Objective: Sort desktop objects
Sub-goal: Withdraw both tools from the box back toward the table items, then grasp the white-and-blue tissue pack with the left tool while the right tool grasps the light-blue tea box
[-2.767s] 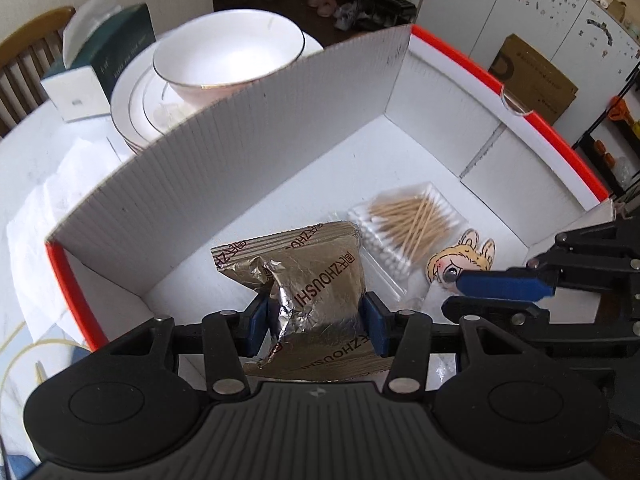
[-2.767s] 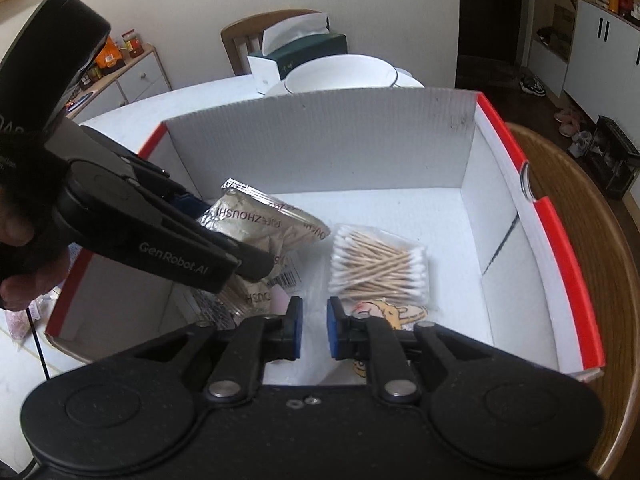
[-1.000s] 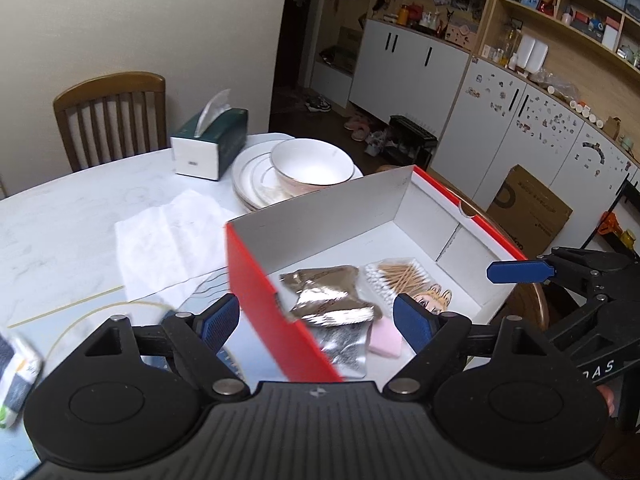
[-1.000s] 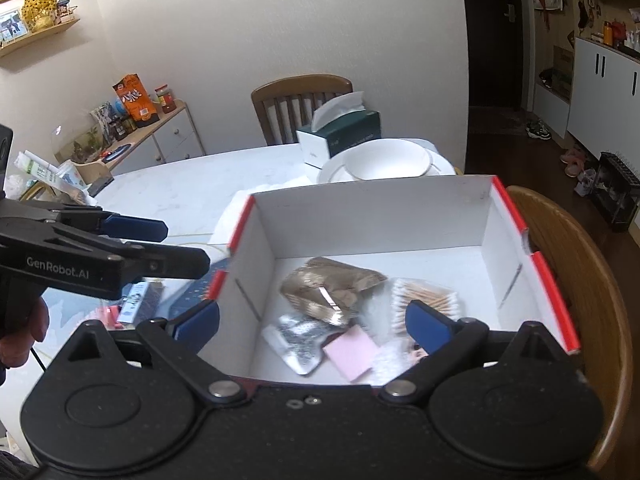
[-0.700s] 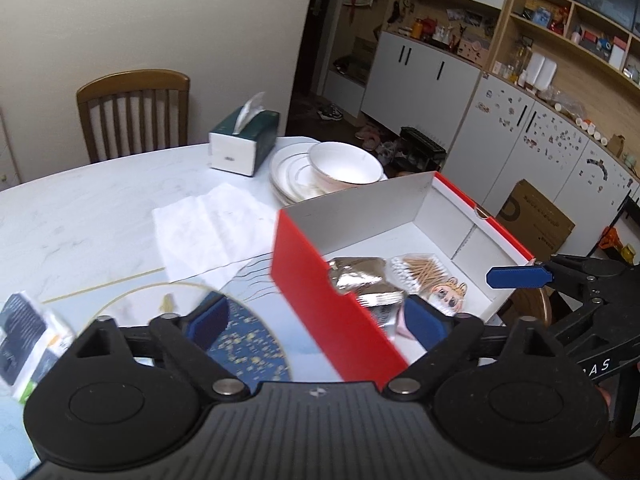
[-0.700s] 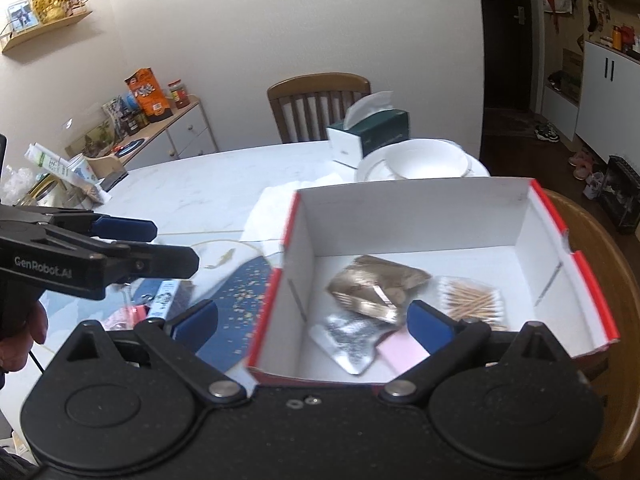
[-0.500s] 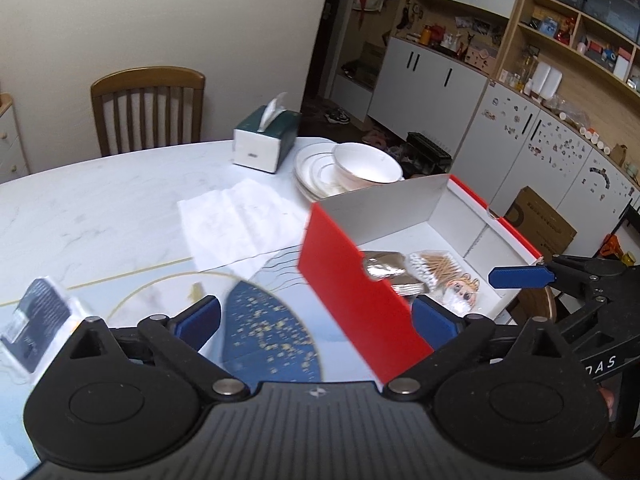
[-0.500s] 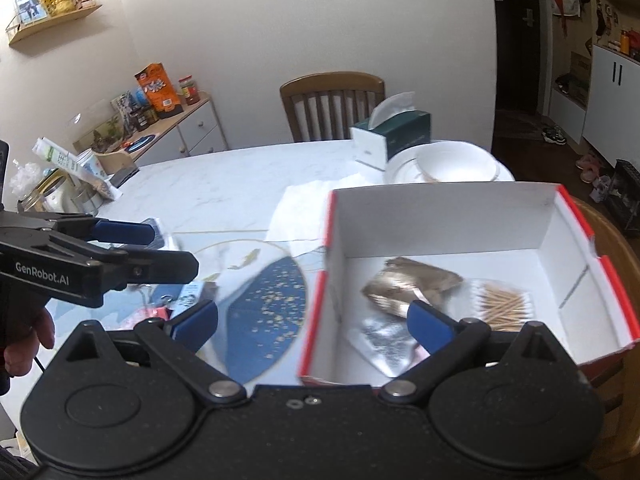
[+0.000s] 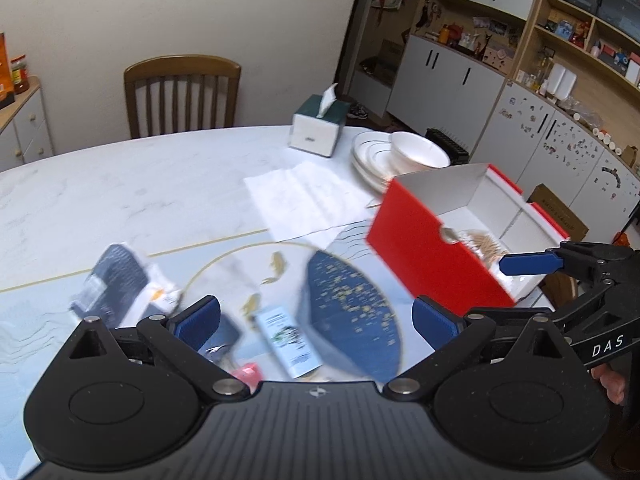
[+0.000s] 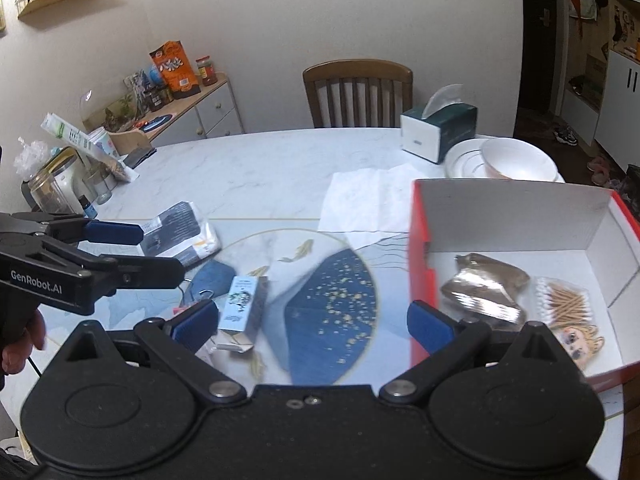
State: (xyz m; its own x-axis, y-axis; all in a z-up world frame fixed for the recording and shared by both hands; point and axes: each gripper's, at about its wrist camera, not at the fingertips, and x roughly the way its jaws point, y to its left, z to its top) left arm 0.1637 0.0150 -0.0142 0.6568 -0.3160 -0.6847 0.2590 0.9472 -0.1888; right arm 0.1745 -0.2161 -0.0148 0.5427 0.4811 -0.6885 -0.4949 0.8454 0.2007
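The red and white box (image 10: pixel 418 240) stands at the table's right; it also shows in the left wrist view (image 9: pixel 424 252). Inside lie a gold foil packet (image 10: pixel 486 284), a cotton swab pack (image 10: pixel 564 300) and a cartoon sticker (image 10: pixel 576 340). Loose on the mat are a small light-blue carton (image 10: pixel 242 306) (image 9: pixel 286 340), a dark pouch (image 10: pixel 212 276), a pink item (image 9: pixel 246 372) and a dark-printed packet (image 10: pixel 178 232) (image 9: pixel 116 280). My left gripper (image 9: pixel 316 318) is open and empty above these loose items. My right gripper (image 10: pixel 312 318) is open and empty, left of the box.
A white napkin (image 10: pixel 368 200), a green tissue box (image 10: pixel 438 130) and stacked white plates with a bowl (image 10: pixel 508 164) sit at the back. A wooden chair (image 10: pixel 358 94) stands behind the table. Jars and clutter (image 10: pixel 60 184) crowd the far left.
The left gripper let go of the gold foil packet in the box. Both grippers opened, pulled back from the box and swung left toward the loose items.
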